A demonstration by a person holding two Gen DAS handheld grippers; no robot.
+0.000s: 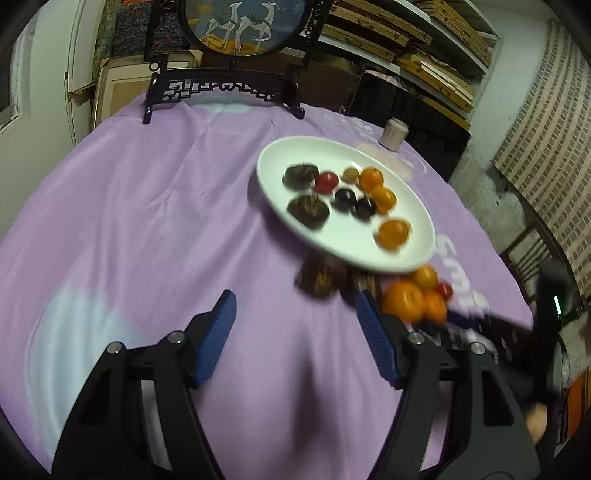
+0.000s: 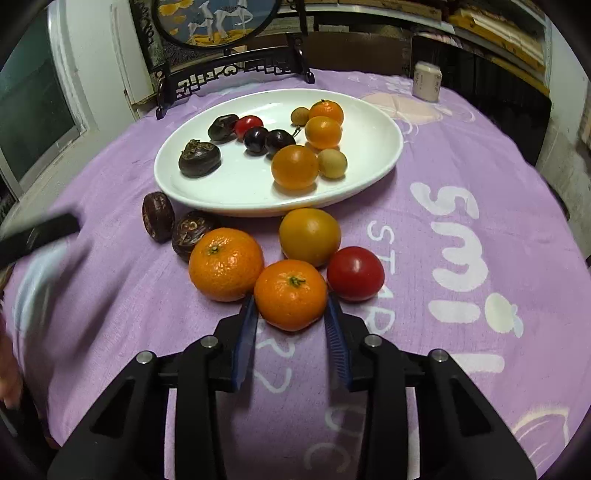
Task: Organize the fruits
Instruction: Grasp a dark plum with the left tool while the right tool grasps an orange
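Note:
A white oval plate (image 2: pixel 373 155) holds several fruits: oranges, dark plums, a red tomato, small tan fruits. It also shows in the left wrist view (image 1: pixel 280 155). On the purple cloth in front of it lie two mandarins, a yellow-orange fruit (image 2: pixel 309 236), a red tomato (image 2: pixel 355 273) and two brown fruits (image 2: pixel 158 217). My right gripper (image 2: pixel 291 310) has its blue pads on both sides of the nearer mandarin (image 2: pixel 290 293), touching or nearly so; the mandarin rests on the cloth. My left gripper (image 1: pixel 295 312) is open and empty, left of the loose fruits (image 1: pixel 404 300).
A dark carved stand with a round painted screen (image 2: pixel 218 22) stands at the table's back edge. A small pale jar (image 2: pixel 427 85) is at the back right. Shelves with boxes (image 1: pixel 424 44) lie behind. The left gripper's finger (image 2: pixel 40 232) shows at the right view's left edge.

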